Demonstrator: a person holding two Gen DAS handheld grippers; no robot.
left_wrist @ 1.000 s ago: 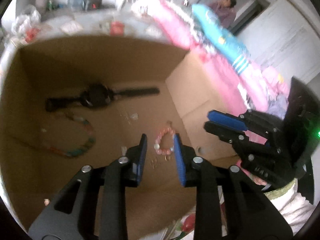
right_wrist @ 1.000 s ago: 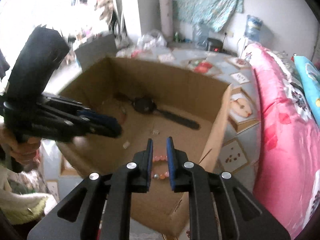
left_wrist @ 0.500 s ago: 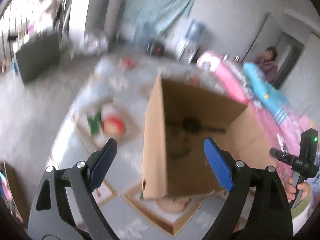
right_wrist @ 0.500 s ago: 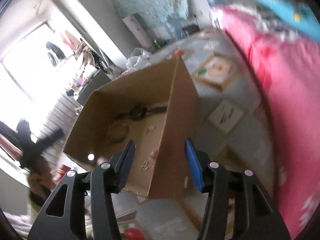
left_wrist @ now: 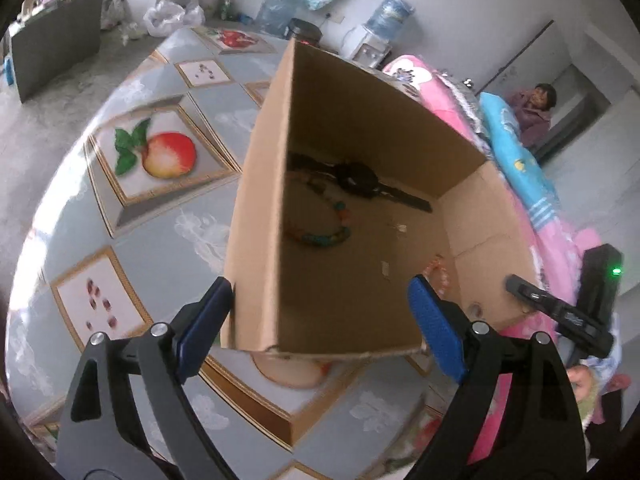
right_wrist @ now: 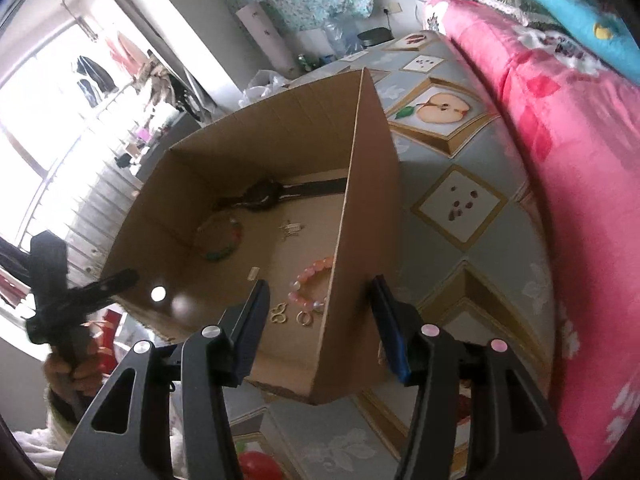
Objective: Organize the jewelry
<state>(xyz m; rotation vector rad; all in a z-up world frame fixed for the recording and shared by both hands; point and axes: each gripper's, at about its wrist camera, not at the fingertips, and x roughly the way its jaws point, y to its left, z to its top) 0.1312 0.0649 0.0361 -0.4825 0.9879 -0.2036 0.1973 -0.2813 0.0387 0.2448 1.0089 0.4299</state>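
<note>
I can read no words, labels, brand names or numbers anywhere ahead of my claws. The cardboard box (left_wrist: 256, 240) between and beyond my fingers has plain, unprinted walls. The cloth (left_wrist: 152, 208) under it carries only fruit pictures, without lettering. A small mark on the blue pillow (right_wrist: 600, 32), up to the right, is too blurred to make out.

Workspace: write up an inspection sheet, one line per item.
Surface: fruit-print cloth under the cardboard box.
Job's things: in the box, a black watch, multicolour bead bracelet, pink bead bracelet, gold earrings, ring.
Clutter: plastic bags.
Grippers: left tongs open, empty; right tongs open, straddling a box wall; both just opened.
Cables: nothing seen.
Surroundings: pink bedding, a seated person.
</note>
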